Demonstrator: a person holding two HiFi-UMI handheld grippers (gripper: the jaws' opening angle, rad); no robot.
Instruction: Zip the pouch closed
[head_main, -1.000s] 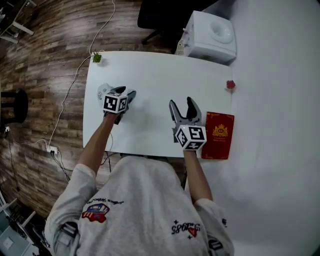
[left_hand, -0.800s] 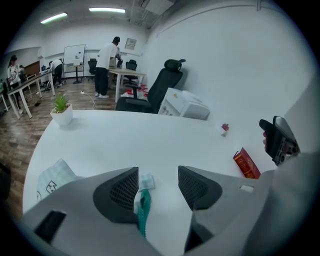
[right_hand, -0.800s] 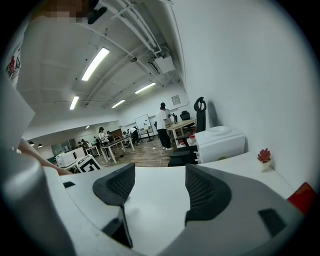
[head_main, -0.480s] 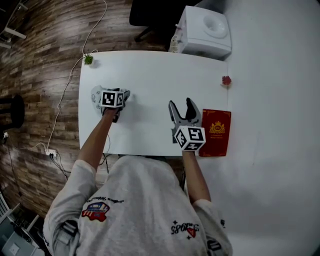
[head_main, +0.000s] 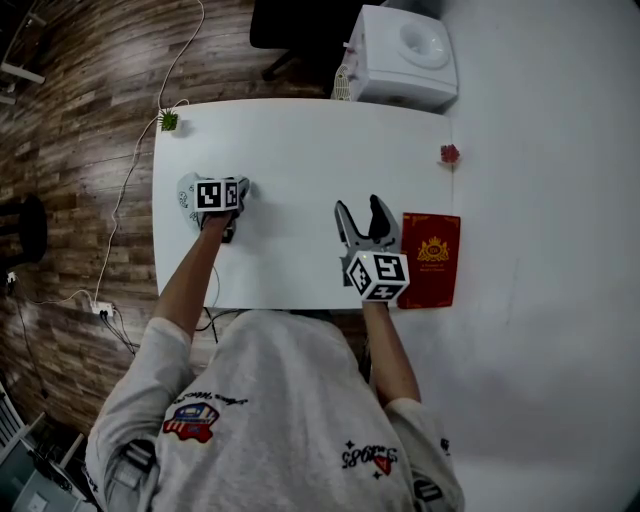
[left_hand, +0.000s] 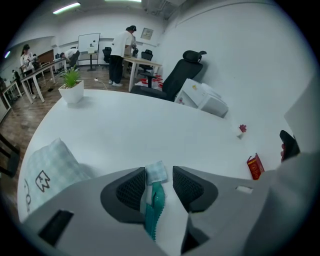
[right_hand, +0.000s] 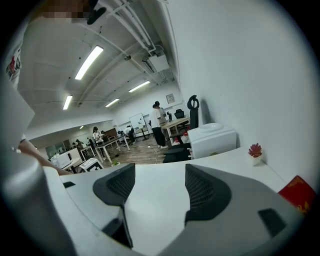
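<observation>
left gripper closing around the teal toothed zipper strip; right gripper spread.

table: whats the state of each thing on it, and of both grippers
pouch: lying flat, zip state unclear
tab: between the left jaws, not yet pinched
left gripper: jaws closing round the tab
right gripper: open, empty
red booklet: shut, lying flat
</observation>
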